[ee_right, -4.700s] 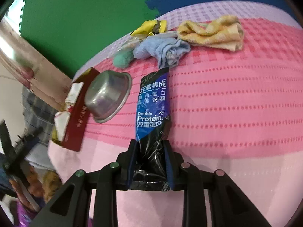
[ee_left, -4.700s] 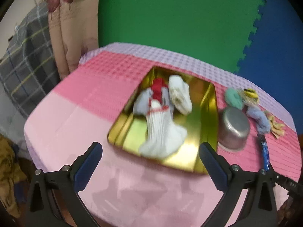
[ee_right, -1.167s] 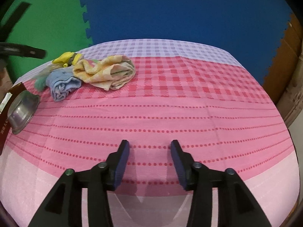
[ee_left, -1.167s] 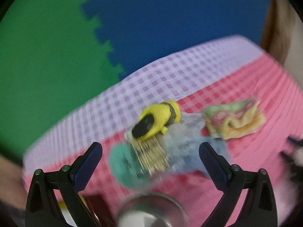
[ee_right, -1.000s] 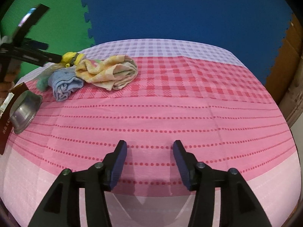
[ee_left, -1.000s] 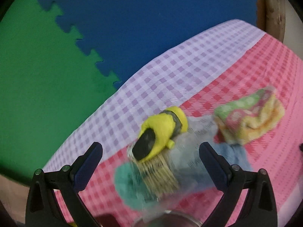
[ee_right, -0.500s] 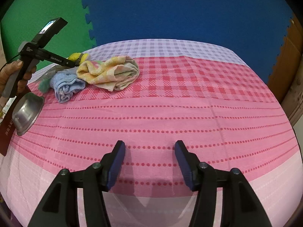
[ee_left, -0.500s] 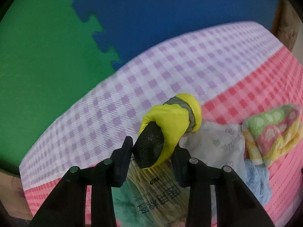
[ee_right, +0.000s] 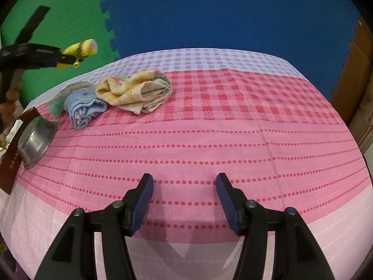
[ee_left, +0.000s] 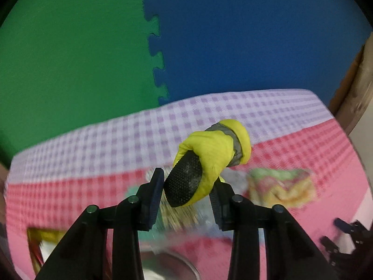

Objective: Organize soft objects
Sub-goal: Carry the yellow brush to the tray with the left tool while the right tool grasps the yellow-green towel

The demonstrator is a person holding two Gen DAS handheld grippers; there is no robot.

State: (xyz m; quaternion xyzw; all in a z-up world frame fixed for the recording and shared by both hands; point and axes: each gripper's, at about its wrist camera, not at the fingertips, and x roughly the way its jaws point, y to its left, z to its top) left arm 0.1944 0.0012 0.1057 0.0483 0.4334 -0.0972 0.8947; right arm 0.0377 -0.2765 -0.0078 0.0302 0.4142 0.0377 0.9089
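Note:
My left gripper [ee_left: 186, 193] is shut on a small yellow shoe [ee_left: 209, 156] with a black sole and holds it in the air above the table; it also shows in the right wrist view [ee_right: 79, 49]. Below it lie a yellow-green towel [ee_left: 279, 186], a blue cloth [ee_right: 81, 107] and a teal soft thing [ee_right: 56, 109]. The yellow towel [ee_right: 135, 91] lies at the far left in the right wrist view. My right gripper [ee_right: 184, 186] is open and empty, low over the pink tablecloth [ee_right: 209, 140] near its front edge.
A steel bowl [ee_right: 35, 140] lies tipped at the left beside a dark red box [ee_right: 9, 170]. A packet of toothpicks [ee_left: 179, 217] lies under the shoe, blurred. Green and blue foam mats form the back wall.
My left gripper has lifted the yellow shoe off the pile and the view has swung. The right gripper has stayed open over the cloth, nearly still.

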